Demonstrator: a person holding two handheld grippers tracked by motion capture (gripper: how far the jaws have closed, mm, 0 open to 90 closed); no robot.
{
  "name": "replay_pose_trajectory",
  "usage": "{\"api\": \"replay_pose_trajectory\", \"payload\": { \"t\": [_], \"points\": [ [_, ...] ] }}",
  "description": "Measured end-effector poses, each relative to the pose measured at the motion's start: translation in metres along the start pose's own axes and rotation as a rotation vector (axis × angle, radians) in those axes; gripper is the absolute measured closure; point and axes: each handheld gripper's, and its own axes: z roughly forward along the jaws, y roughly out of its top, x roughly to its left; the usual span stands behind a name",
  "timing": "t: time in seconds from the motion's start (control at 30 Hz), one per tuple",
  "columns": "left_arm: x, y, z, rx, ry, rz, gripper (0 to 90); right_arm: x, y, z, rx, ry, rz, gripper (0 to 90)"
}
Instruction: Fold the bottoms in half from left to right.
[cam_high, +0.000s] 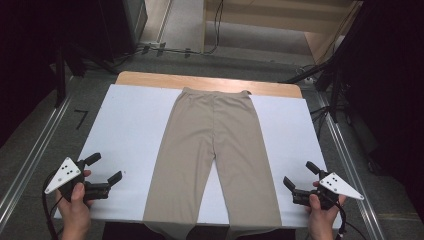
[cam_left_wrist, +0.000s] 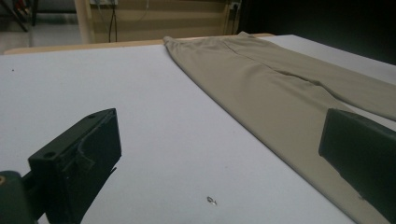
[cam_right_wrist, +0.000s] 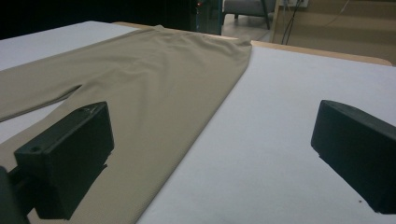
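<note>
1. Beige trousers (cam_high: 212, 150) lie flat on the white table cover (cam_high: 130, 130), waistband at the far edge, both leg hems draped over the near edge. Legs spread in a narrow V, cloth smooth with only faint creases near the crotch.

2. Left gripper (cam_high: 106, 168) hovers over bare cover left of the left leg, jaws wide apart, nothing between them. In the left gripper view the cloth edge (cam_left_wrist: 261, 135) runs just beside the right-hand jaw.

3. Right gripper (cam_high: 299, 174) sits right of the right leg, jaws likewise spread and empty. In the right gripper view its left-hand jaw stands over the trouser edge (cam_right_wrist: 187, 140).

4. Risk: thin, stretchy-looking fabric. A jaw sliding in under the edge could catch one layer only, so a fold would drag the top layer and leave the bottom behind.

5. Risk: a pinch might take the white cover along with the cloth and pull it askew.

6. Risk: the hanging hems add weight at the near edge; lifting one leg unevenly may let the garment creep off the table.

7. Risk: uneven timing between hands would likely skew any fold line.
</note>
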Motion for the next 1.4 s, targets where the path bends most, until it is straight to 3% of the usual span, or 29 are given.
{"api": "replay_pose_trajectory", "payload": {
  "t": [0.13,0.2,0.3,0.4,0.43,0.47,0.53,0.6,0.73,0.77,0.97,1.0,1.1,1.37,1.4],
  "points": [
    [-0.002,0.006,0.001,0.003,-0.007,-0.005,0.0,-0.001,0.001,0.000,-0.003,0.009,0.012,0.0],
    [-0.006,0.018,0.002,0.006,0.000,0.009,0.0,-0.002,0.002,-0.002,-0.015,0.023,0.037,0.0],
    [-0.016,0.034,0.005,0.016,-0.010,0.066,0.0,-0.003,0.004,-0.003,-0.031,0.036,0.057,0.0],
    [-0.024,0.047,0.012,0.002,-0.053,0.077,0.0,-0.001,0.007,-0.003,-0.037,0.043,0.071,0.0],
    [-0.024,0.047,0.012,0.002,-0.053,0.077,0.0,-0.001,0.007,-0.003,-0.037,0.043,0.071,0.0],
    [-0.024,0.051,0.015,0.005,-0.086,0.080,0.0,0.003,0.010,-0.003,-0.021,0.024,0.053,0.0],
    [-0.023,0.059,0.021,0.004,-0.082,0.090,0.0,0.006,0.011,-0.003,-0.020,0.022,0.047,0.0],
    [-0.020,0.065,0.026,-0.006,-0.099,0.075,0.0,0.011,0.016,-0.003,-0.007,0.017,0.035,0.0],
    [-0.011,0.083,0.052,0.019,-0.123,0.071,0.0,0.016,0.020,-0.005,-0.008,0.027,0.030,0.0],
    [-0.011,0.083,0.052,0.019,-0.123,0.071,0.0,0.016,0.020,-0.005,-0.008,0.027,0.030,0.0],
    [-0.007,0.099,0.090,0.047,-0.164,0.054,0.0,0.025,0.026,-0.008,-0.008,0.064,0.028,0.0],
    [-0.006,0.101,0.097,0.050,-0.171,0.049,0.0,0.029,0.028,-0.008,-0.002,0.092,0.009,0.0],
    [-0.002,0.107,0.119,0.065,-0.191,0.039,0.0,0.037,0.030,-0.007,0.010,0.101,-0.022,0.0],
    [0.011,0.122,0.176,0.106,-0.195,0.029,0.0,0.043,0.032,-0.005,0.020,0.128,-0.033,0.0],
    [0.014,0.124,0.189,0.119,-0.190,0.022,0.0,0.042,0.031,-0.004,0.020,0.133,-0.032,0.0]
  ]
}}
